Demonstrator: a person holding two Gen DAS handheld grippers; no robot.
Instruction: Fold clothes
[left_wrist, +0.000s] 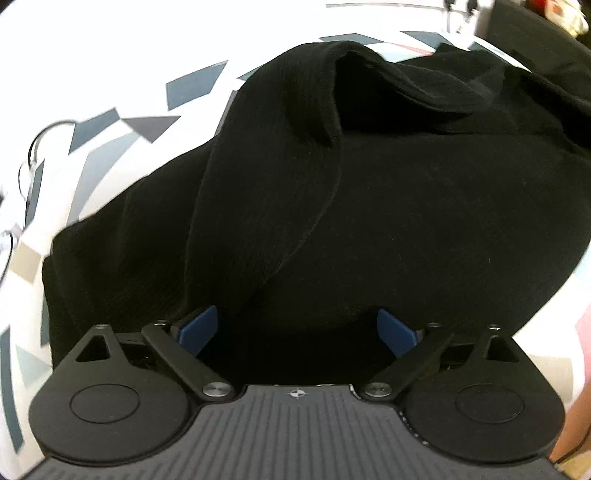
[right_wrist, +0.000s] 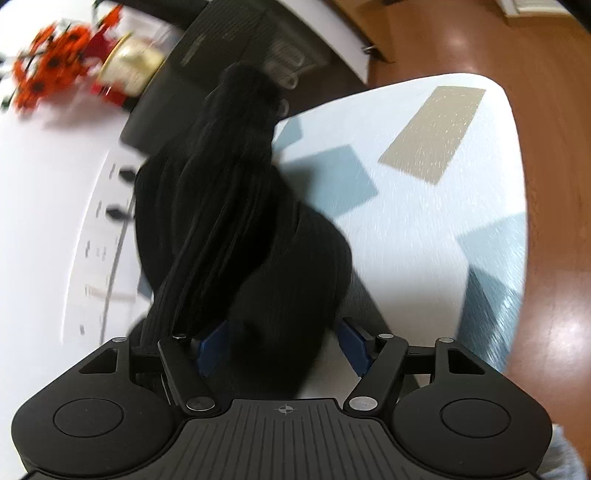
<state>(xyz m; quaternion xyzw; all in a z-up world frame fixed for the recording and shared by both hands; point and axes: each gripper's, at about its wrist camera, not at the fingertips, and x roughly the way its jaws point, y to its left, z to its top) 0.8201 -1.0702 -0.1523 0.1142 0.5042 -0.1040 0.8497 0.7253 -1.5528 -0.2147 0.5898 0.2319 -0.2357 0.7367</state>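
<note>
Seen from the left wrist camera, the left gripper (left_wrist: 297, 328) fills the bottom of the frame and angles steeply down over a black garment (left_wrist: 369, 221). Its two blue pads (left_wrist: 199, 326) stand wide apart, with dark fabric lying beneath the gap and neither pad pressing on it. The garment spreads across the middle and right of this frame, a ribbed knit with a long fold running from the upper centre down toward the lower left. It lies on a white tablecloth (left_wrist: 110, 85) printed with grey, blue and tan shapes, which shows in the upper left and along the left edge. From the right wrist camera, the right gripper (right_wrist: 282, 345) points down at a gentler slant from the bottom of the frame. Its jaws are partly open, and a bunched, ribbed part of the same garment (right_wrist: 229, 206) sits between them, against the left pad (right_wrist: 212, 349); whether the pads pinch it cannot be told. The cloth rises in a blurred column toward the upper centre. Wooden floor (right_wrist: 554, 258) shows at right, and orange flowers (right_wrist: 48, 74) blur in the upper left.
</note>
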